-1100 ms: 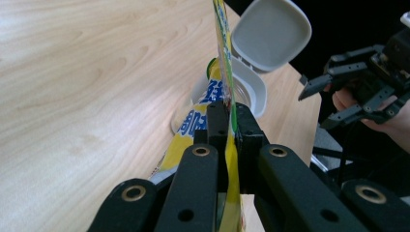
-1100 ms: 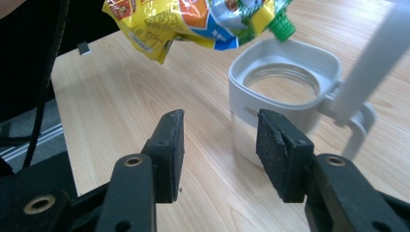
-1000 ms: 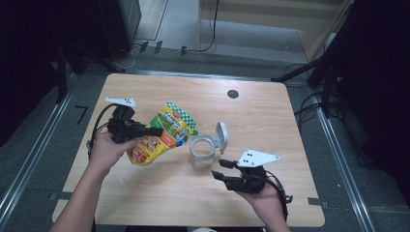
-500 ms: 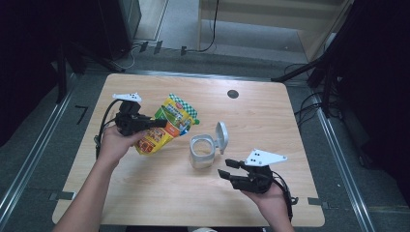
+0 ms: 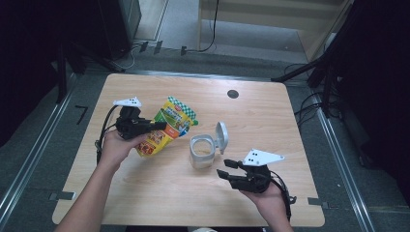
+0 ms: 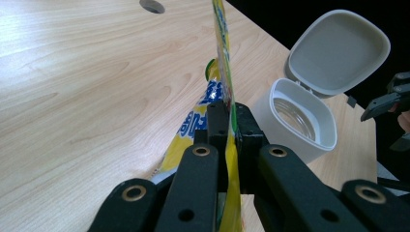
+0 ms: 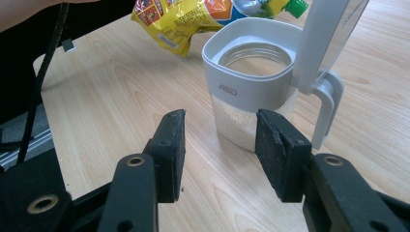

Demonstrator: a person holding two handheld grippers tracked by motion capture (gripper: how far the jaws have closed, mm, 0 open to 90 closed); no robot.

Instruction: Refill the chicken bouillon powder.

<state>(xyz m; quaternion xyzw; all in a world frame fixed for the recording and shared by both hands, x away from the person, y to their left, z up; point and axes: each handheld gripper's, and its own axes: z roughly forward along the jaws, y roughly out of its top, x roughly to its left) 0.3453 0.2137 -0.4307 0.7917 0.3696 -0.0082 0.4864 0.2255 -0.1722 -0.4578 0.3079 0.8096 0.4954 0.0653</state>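
Wooden table with round hole

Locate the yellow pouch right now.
High view: the yellow pouch is left of centre, clamped in the left gripper, beside the open white container.

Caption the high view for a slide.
Left gripper pinches a yellow pouch beside an open-lidded jar; right gripper waits open.

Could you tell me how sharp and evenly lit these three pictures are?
High view: soft, table bright, surroundings dark. Left gripper view: left gripper shut on the yellow pouch, near jaws blurred. Right gripper view: container sharp, right gripper slightly soft, even light.
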